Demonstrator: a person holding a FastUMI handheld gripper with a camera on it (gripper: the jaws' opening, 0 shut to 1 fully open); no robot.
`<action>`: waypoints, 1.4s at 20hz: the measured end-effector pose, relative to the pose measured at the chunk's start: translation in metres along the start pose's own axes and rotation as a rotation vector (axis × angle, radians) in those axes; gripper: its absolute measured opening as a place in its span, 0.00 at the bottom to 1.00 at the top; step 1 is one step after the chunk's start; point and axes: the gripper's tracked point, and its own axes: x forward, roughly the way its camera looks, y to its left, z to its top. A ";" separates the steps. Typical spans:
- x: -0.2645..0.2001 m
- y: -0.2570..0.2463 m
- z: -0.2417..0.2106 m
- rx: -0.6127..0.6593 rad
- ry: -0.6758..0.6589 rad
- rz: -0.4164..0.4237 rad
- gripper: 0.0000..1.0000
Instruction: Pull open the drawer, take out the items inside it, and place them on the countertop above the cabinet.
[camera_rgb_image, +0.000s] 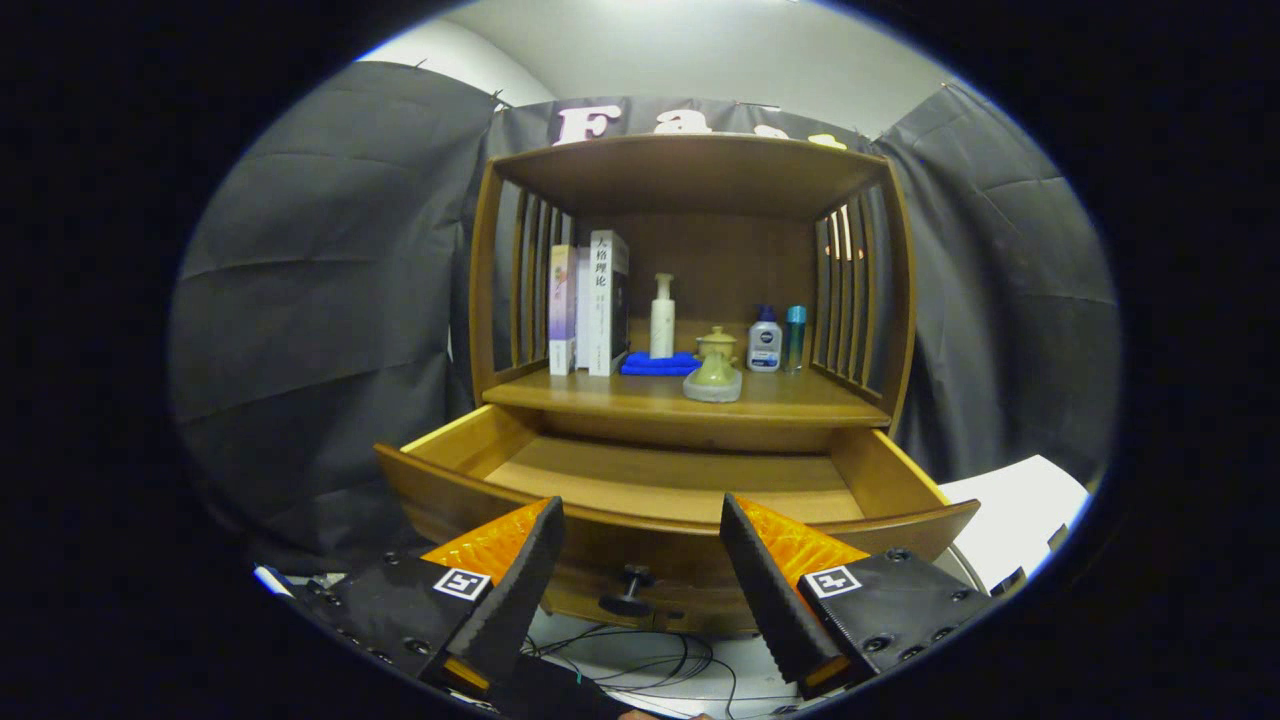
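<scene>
The drawer (670, 480) stood pulled open below the shelf (690, 395), its visible floor bare. The gripper (640, 560) hung in front of the drawer knob (630, 590), fingers wide apart, holding nothing. Items already sat on the shelf; likely only checking the drawer's hidden front remained

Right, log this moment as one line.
drawer: pulled open, visible floor bare | gripper: fingers open, holding nothing, before drawer front | knob: between fingers, untouched | countertop: books, bottles, cloth, pot

A staged recording booth: dark cloth (320, 290) drapes every wall around 1 wooden cabinet (690, 300) dressed with household props, books (590, 300) and bottles (765, 340), loose cables (650, 660) trailing below.
</scene>
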 end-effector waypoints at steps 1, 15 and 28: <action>0.001 0.002 -0.007 -0.011 0.011 0.002 0.99; 0.031 -0.022 -0.056 0.042 0.079 -0.095 1.00; 0.058 -0.019 -0.063 -0.010 0.123 -0.198 0.99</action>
